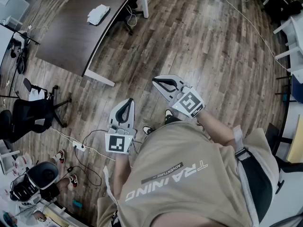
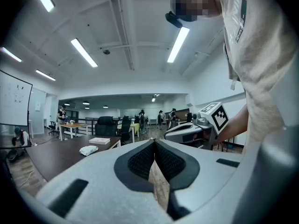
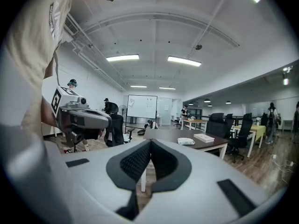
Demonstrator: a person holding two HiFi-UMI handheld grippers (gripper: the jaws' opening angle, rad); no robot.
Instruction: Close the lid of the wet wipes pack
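Both jaws were shut and empty, left gripper (image 1: 129, 101) and right gripper (image 1: 156, 81) over the floor (image 1: 213, 41); the wipes pack (image 1: 98, 14) lay on the table (image 1: 66, 41) well ahead, so I reckoned: walk up first, then press its lid flat

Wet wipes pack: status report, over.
Left gripper, right gripper: jaws shut, empty. Wet wipes pack on far table, untouched, lid unreadable. Only floor between.
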